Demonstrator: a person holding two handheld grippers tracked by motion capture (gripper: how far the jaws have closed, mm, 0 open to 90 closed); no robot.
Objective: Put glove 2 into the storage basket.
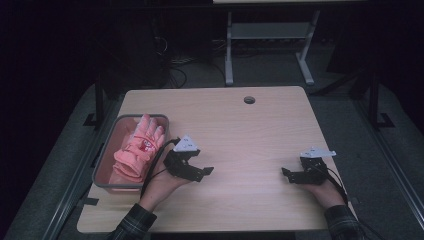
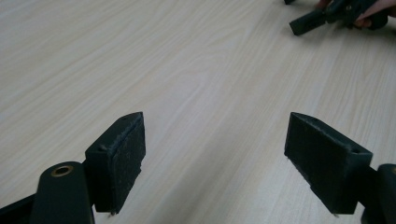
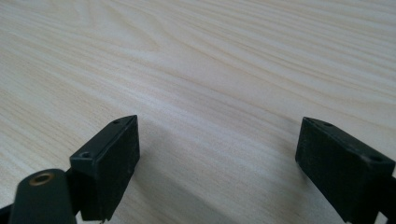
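A pink glove (image 1: 137, 149) lies in a grey bin (image 1: 103, 156) at the table's left side, draped over the bin's right rim. My left gripper (image 1: 204, 173) sits just right of the bin, low over the wood, open with nothing between its jaws (image 2: 214, 154). My right gripper (image 1: 287, 174) rests near the table's right front, pointing left, also open and empty (image 3: 217, 161). The right gripper (image 2: 327, 16) appears far off in the left gripper view.
The light wooden table (image 1: 235, 130) has a round cable hole (image 1: 249, 100) near its far edge. A metal table frame (image 1: 265, 45) stands on the dark floor beyond. Bare wood lies between the two grippers.
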